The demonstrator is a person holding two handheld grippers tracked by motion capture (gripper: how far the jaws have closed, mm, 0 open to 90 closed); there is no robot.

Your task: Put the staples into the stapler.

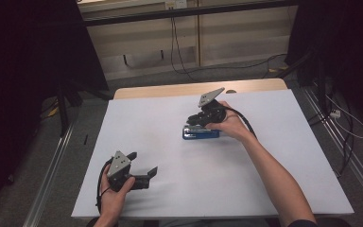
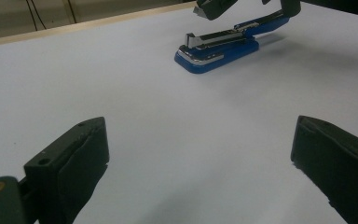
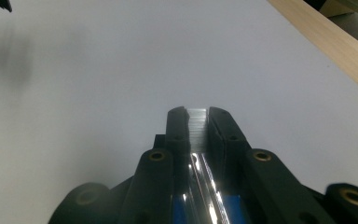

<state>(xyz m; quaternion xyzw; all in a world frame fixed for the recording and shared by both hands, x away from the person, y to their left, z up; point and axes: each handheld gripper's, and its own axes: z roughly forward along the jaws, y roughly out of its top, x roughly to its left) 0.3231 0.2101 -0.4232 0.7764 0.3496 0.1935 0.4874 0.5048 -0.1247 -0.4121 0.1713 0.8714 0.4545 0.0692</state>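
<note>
Nearest the person, the left gripper (image 1: 144, 165) rests low on the white table (image 1: 274, 189), its jaws spread wide apart with only bare surface between them. Farther out, near the table's middle, lies a blue stapler (image 1: 201, 134). The right gripper (image 3: 198, 116) is clamped on the stapler's metal top arm, jaws nearly together.

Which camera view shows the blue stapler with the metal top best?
The left gripper view: the blue stapler with the metal top lies whole, side-on. The high view has it small, partly under the hand. The right gripper view shows just its shiny top strip between closed jaws.
</note>
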